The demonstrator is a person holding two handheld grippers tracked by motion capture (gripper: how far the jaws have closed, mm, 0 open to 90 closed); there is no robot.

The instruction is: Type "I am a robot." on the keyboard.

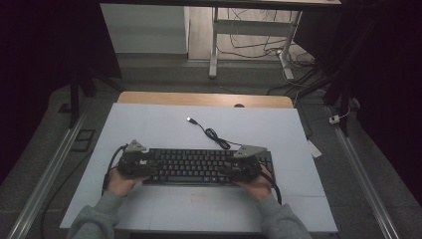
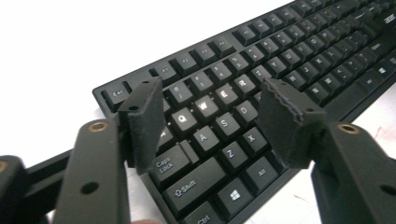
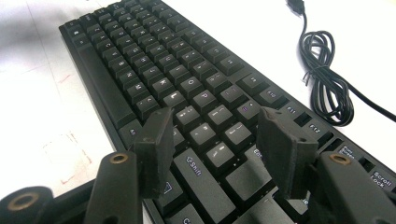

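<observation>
A: White mat [image 1: 164, 124] covers the table; on it, a black keyboard [image 1: 199, 167] lies flat and square to the person. What sits around the keyboard?

B: Behind the keyboard, its cord [image 1: 215, 135] lies bundled, plug end out on the mat. At the keyboard's left end hovers the left gripper [image 2: 210, 119], jaws wide over the Q, W, A, S keys, gripping nothing. At the keyboard's right end hovers the right gripper [image 3: 215, 135], jaws also wide, over the keys by Shift and Enter, empty too.

A: What looks to be in hand?

B: Likely pressing keys or taking hold of both ends. For pressing, I'd narrow the jaws so one pad meets one key squarely. For lifting, I'd move each gripper out past the keyboard's edge, close on the frame, and raise both ends level, minding the cord.
</observation>
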